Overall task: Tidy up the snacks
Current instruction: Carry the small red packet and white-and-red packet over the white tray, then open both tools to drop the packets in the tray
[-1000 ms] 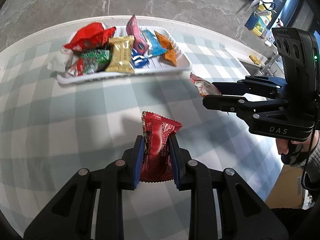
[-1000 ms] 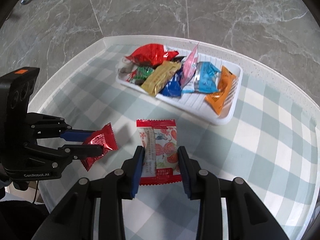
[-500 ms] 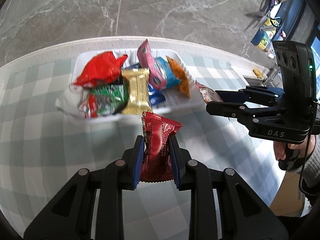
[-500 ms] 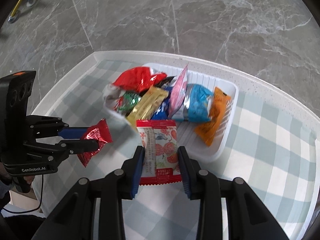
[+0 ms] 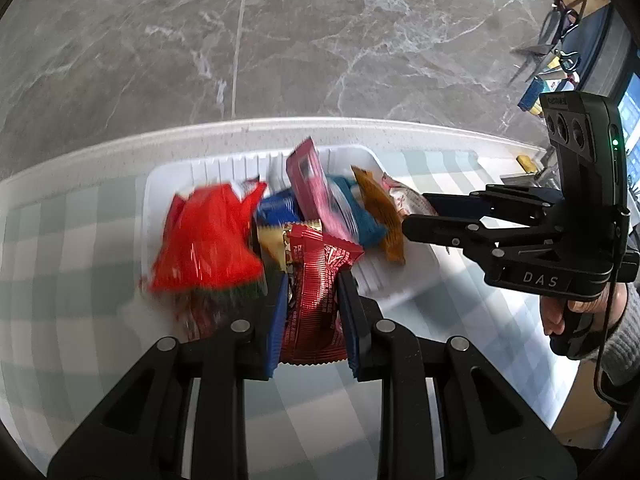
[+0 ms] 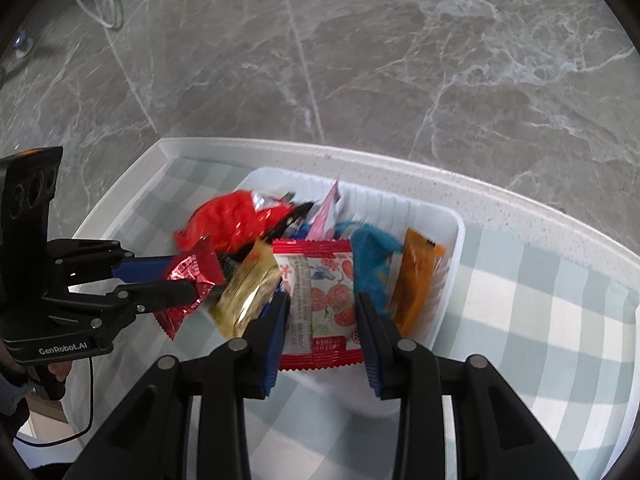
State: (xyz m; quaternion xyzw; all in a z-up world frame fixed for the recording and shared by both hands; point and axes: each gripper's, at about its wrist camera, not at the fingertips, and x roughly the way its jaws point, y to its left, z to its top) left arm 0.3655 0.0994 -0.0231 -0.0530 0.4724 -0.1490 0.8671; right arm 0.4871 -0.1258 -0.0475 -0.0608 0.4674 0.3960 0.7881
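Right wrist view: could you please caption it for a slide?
Right tool holds a red-and-white printed snack packet over the white plastic tray.

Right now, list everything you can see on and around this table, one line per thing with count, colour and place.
tray: one, white, ribbed, far side of the table.
loose packets in tray: about seven; bright red, green, gold, dark blue, pink, light blue, orange.
dark red packet: one, in left gripper, at the tray's near edge.
white-and-red packet: one, in right gripper, over the tray.
tablecloth: one, pale green and white check.
floor: grey marble.
left gripper: black, blue pads, shut on packet.
right gripper: black, blue pads, shut on packet.
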